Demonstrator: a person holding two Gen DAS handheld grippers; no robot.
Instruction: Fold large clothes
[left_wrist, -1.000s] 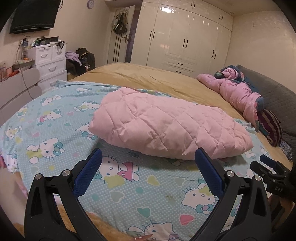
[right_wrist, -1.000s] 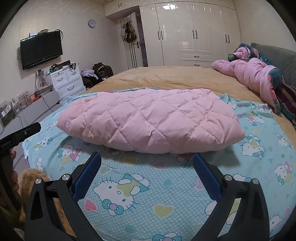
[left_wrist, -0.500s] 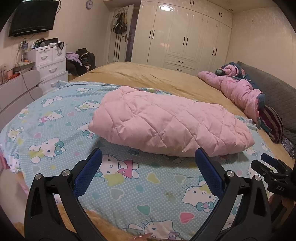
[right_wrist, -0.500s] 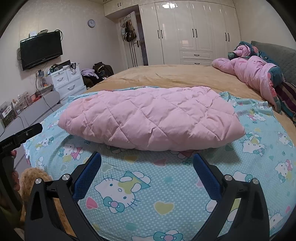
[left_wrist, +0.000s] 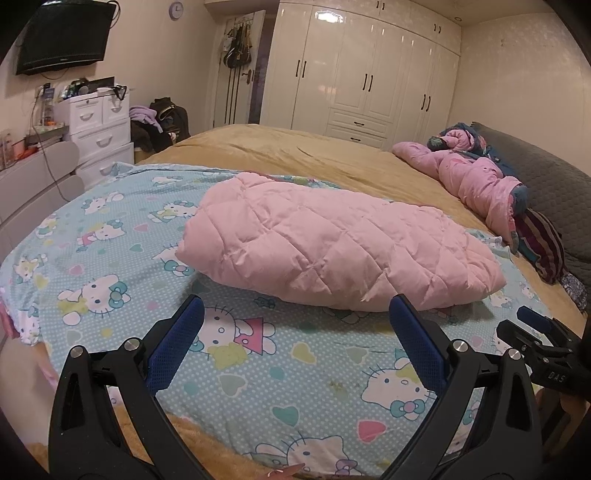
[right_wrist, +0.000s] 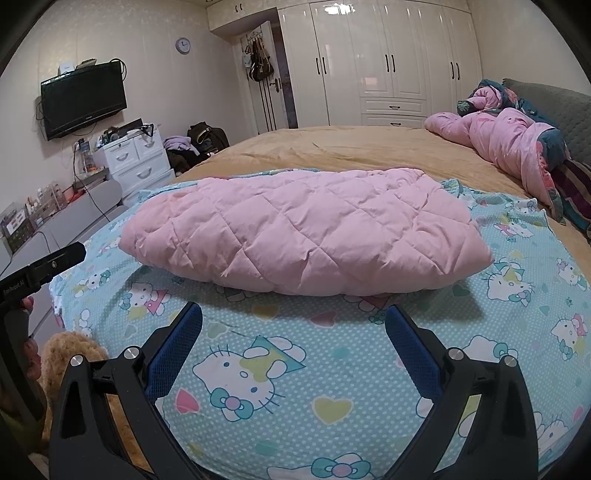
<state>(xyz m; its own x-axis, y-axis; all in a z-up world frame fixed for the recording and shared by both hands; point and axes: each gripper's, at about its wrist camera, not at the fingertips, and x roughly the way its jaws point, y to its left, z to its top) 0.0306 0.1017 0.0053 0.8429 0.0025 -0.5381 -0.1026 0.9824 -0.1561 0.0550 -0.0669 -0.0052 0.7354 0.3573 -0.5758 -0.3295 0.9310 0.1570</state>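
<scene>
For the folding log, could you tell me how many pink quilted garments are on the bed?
2: a folded pink garment on the cartoon sheet; a crumpled pink coat near the headboard. Others may be hidden.

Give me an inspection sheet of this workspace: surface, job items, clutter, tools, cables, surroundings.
Surface: bed with tan cover; cartoon-cat sheet spread over its near end.
Job's things: pink quilted garment, lying folded on the sheet, untouched.
Clutter: bundled pink quilt and striped cushion near the headboard.
Grippers: left tool open, short of the garment; right tool open, also short, holding nothing.
Cables: wire hanging down near the white drawers.
Surroundings: white wardrobe, wall television, clock, dark bags on the floor.
</scene>
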